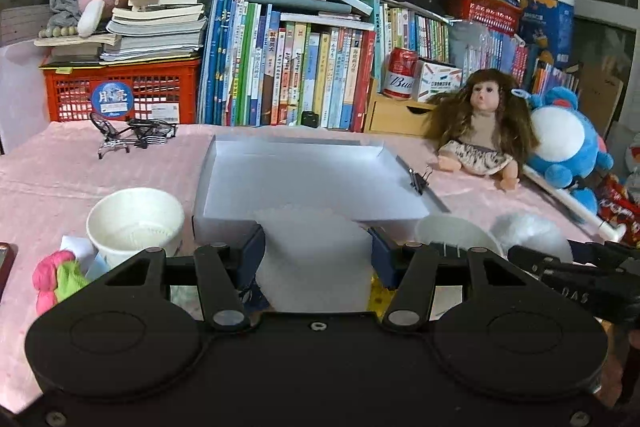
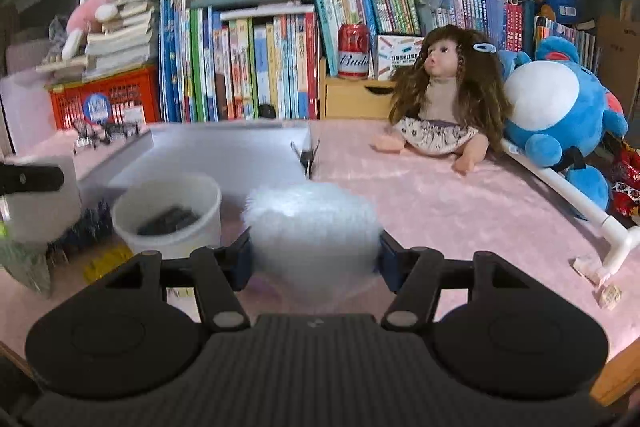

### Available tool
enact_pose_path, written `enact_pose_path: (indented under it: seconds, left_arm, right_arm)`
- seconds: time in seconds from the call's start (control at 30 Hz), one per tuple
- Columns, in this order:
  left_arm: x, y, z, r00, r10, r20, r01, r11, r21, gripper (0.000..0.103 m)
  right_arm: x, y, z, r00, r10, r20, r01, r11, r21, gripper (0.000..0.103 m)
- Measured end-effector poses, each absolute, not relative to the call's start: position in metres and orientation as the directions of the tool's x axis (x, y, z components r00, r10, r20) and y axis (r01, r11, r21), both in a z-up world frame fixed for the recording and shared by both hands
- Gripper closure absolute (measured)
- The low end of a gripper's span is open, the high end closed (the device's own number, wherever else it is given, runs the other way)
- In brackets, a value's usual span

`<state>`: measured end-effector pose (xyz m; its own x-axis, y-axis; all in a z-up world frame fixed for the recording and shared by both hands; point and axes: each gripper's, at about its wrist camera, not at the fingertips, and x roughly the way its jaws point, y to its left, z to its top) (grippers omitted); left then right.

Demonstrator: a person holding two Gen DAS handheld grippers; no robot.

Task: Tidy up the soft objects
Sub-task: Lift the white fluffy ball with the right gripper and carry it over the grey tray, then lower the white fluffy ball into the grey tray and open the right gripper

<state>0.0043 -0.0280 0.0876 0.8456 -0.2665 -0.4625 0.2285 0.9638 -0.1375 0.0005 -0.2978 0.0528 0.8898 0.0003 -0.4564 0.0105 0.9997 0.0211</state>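
Left wrist view: my left gripper (image 1: 316, 251) pinches a white soft pad (image 1: 312, 259) between its blue pads, which press into both its sides. It hangs just short of the near wall of the open box (image 1: 224, 223), which sits mid-counter. A white cup (image 1: 134, 223) stands by the near left corner of the box, another cup (image 1: 456, 233) by its near right corner. At the right edge of this view I see my right gripper (image 1: 576, 259) with its puff (image 1: 532, 233).

Right wrist view: my right gripper (image 2: 314, 259) pinches a white fluffy puff (image 2: 312, 223), the pads sunk into the fluff on both sides. It hangs over the pink counter (image 2: 460, 203), near the right cup (image 2: 168, 215), with the box behind and to the left.

Risks, as I judge them: both pieces are squashy, so a grip this shallow may slip and drop one on the counter short of the box. The two grippers are close together; heading for the box at once, they could bump. A low pass could knock over a cup or catch the box wall and the binder clip (image 1: 419, 181) on its right rim.
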Motion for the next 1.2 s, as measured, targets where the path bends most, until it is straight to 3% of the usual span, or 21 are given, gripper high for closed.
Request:
enact_pose_path:
  seconds: [0.57, 1.2]
  left_arm:
    - [0.065, -0.021, 0.127, 0.816, -0.314, -0.486, 0.262, 0.949, -0.173, 0.05]
    - [0.19, -0.033, 0.146, 0.74, -0.293, -0.606, 0.237, 0.956, -0.172, 0.049]
  right_arm:
    - [0.06, -0.292, 0.101, 0.887, 0.124, -0.445, -0.088, 0.991, 0.101, 0.039]
    - [0.156, -0.276, 0.119, 0.777, 0.218, -0.59, -0.148, 0.975, 0.165, 0.039]
